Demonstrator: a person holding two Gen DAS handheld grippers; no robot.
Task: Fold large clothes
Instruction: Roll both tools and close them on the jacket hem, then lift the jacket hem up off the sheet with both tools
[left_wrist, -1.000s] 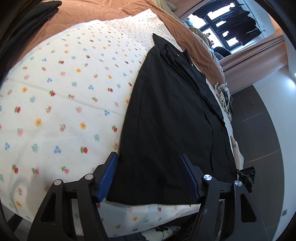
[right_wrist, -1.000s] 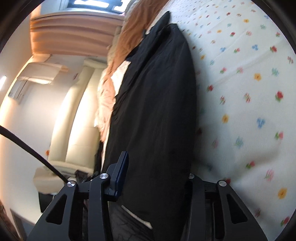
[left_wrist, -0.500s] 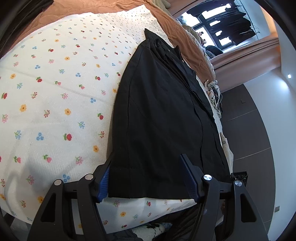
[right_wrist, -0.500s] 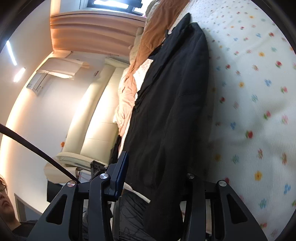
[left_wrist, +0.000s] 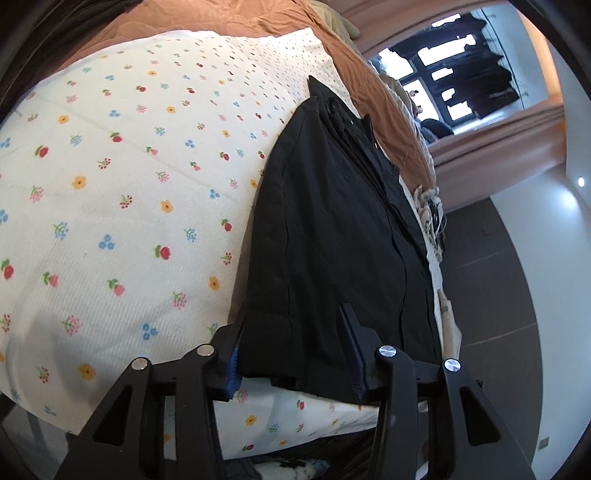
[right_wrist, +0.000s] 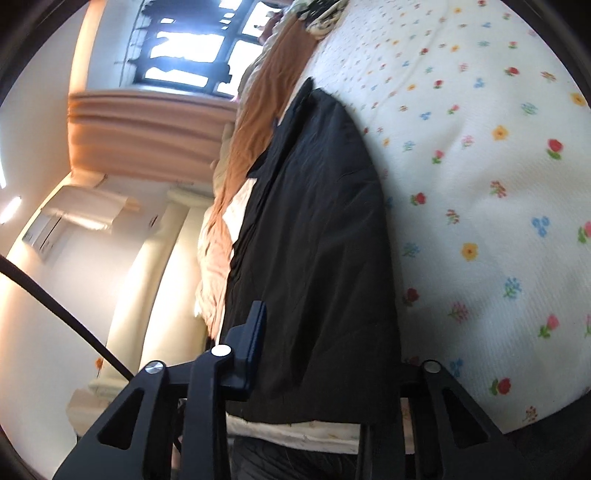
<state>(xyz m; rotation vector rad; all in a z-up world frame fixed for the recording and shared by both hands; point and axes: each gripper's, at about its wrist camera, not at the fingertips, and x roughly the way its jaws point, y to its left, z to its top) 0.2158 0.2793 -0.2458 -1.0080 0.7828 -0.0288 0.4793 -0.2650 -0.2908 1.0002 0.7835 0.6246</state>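
One black garment (left_wrist: 332, 236), two tongs closing on its hem.

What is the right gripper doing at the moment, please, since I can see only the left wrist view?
Observer: The right gripper is closing its jaws at the near hem of the black garment. The cloth lies between them and hides one finger.
Operator: Thank you. What is beyond the bed on that side?
Observer: A cream upholstered seat stands beside the bed, under a peach curtain.
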